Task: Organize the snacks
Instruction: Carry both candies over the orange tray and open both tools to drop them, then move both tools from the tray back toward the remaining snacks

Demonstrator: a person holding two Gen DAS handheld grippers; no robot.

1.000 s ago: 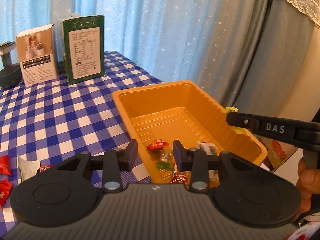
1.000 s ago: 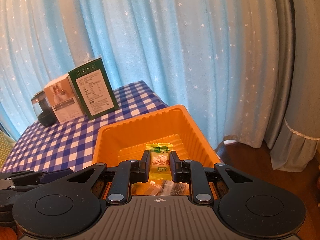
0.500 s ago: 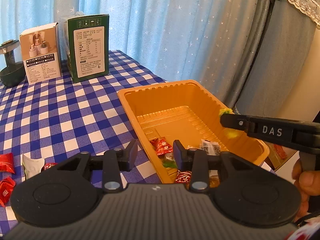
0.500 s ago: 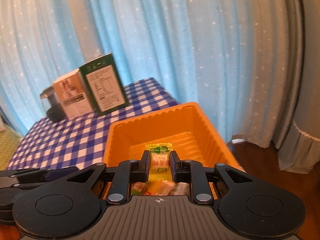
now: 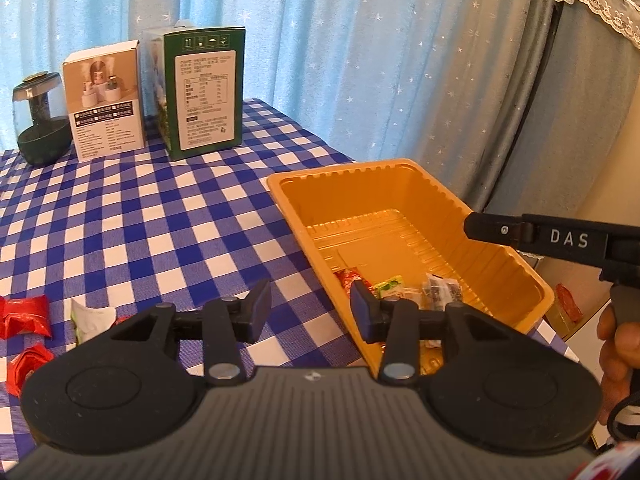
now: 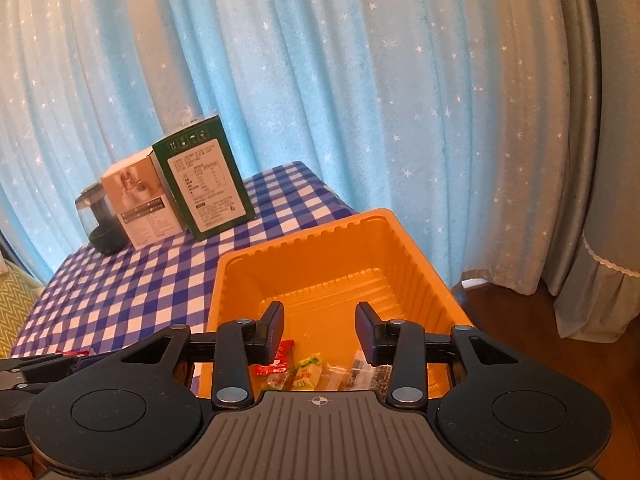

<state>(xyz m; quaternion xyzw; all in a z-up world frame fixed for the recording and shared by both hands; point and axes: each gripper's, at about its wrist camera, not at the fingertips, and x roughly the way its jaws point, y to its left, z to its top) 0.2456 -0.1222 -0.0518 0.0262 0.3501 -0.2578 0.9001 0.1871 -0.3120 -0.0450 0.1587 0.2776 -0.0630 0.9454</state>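
An orange plastic tray (image 5: 400,196) (image 6: 320,248) stands on the blue checked table near its right edge. Several wrapped snacks lie at its near end, among them a yellow-green packet (image 6: 306,374) (image 5: 390,284) and a red one (image 6: 276,362). My right gripper (image 6: 319,330) is open and empty above the tray's near end; it shows from the side in the left wrist view (image 5: 480,227). My left gripper (image 5: 310,314) is open and empty over the tray's left rim. Red wrapped snacks (image 5: 24,316) and a white packet (image 5: 92,318) lie on the cloth to the left.
A green box (image 5: 204,92), a white-and-tan box (image 5: 106,98) and a dark glass jar (image 5: 40,120) stand at the table's far side before a blue starred curtain. The table edge drops to a wooden floor (image 6: 520,320) right of the tray.
My right gripper has opened and the yellow-green packet it held now lies in the tray. My left gripper has shifted left, bringing more of the table into view.
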